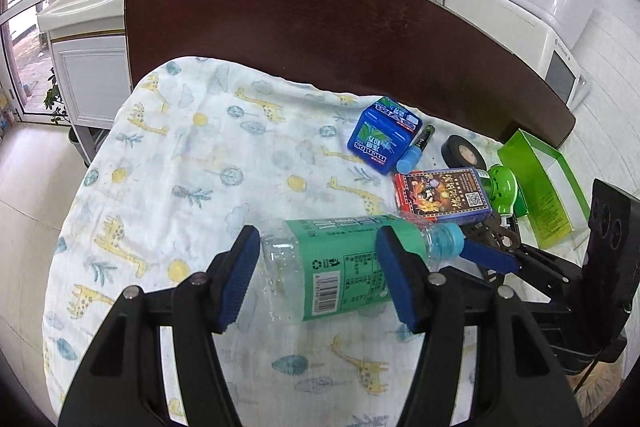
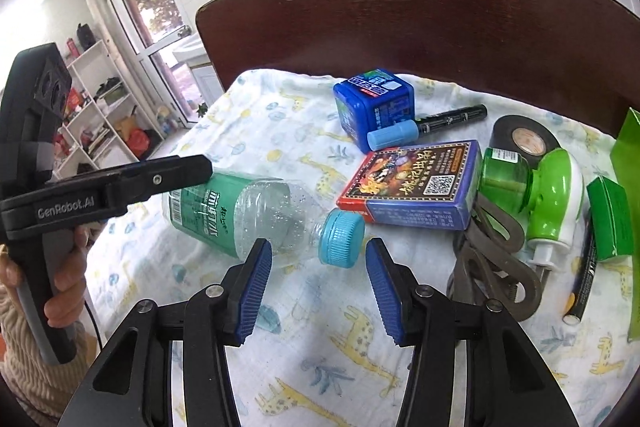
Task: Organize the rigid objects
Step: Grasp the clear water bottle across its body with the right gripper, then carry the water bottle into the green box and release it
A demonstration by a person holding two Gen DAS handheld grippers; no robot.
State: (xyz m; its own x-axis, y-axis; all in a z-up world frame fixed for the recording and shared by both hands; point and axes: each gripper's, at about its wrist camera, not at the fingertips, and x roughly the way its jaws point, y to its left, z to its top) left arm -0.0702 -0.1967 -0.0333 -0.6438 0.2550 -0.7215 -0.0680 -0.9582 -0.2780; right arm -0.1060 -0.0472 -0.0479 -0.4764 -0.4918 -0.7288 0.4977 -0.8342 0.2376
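Blue-padded fingers point(image 1: 236, 279) of the left gripper point(image 1: 318, 277) stand apart at the lower centre of the left wrist view, one on each side of a plastic bottle point(image 1: 332, 267) that lies on its side across them; whether the pads press on it I cannot tell, for a thin gap seems to show at the left pad while the right pad overlaps the green label. In the right wrist view, going from the left edge, a hand point(image 2: 60, 291) in a ribbed cream sleeve holds that left gripper's handle, and its black finger reaches over the bottle's base. Next, at the lower centre, the right gripper point(image 2: 320, 261) has its jaws open, with the bottle's blue cap point(image 2: 341, 243) between the pads and touching neither. The bottle rests on a white cloth printed with giraffes point(image 2: 320, 347) spread over a dark brown table point(image 2: 400, 19). Above and right of the cap lie a blue mint box point(image 2: 374, 103), a marker with a light blue cap point(image 2: 428, 127) just beside it, and a deck of cards point(image 2: 416, 187). Further right sit a roll of black tape point(image 2: 520, 135), a green and white plug-in device point(image 2: 548, 195), dark scissors point(image 2: 492, 259) below it, and a green box point(image 2: 610, 223) at the right edge.
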